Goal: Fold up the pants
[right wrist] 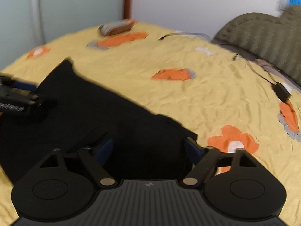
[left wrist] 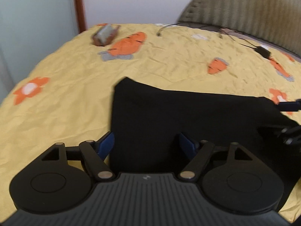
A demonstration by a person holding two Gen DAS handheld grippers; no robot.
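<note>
Your left claw (left wrist: 145, 143) stands wide, its blue pads (left wrist: 106, 144) spread apart above the black pants (left wrist: 188, 116). No cloth is pinched between the pads; whether their tips touch the fabric beneath cannot be told. Your right claw (right wrist: 149, 146) is likewise wide, with the pants showing in the gap and nothing clamped.

The pants lie flat on the bed (left wrist: 65, 113), on a yellow sheet (right wrist: 188, 98) printed with orange carrots and flowers. The sheet is wrinkled throughout. In the left wrist view the garment forms a broad dark slab with one corner pointing away from you at its far left edge. In the right wrist view its far edge runs on a diagonal down towards the right pad.

Each claw shows at the edge of the other's view: the right one at the right side of the left view (left wrist: 289, 122), the left one at the left side of the right view (right wrist: 18, 98), both over the pants.

At the far side of the bed lies a brown pouch (left wrist: 105, 34), well apart from the pants. A black adapter (right wrist: 281, 93) with its cable lies near the olive pillow (left wrist: 244, 9). Both views are blurred.
</note>
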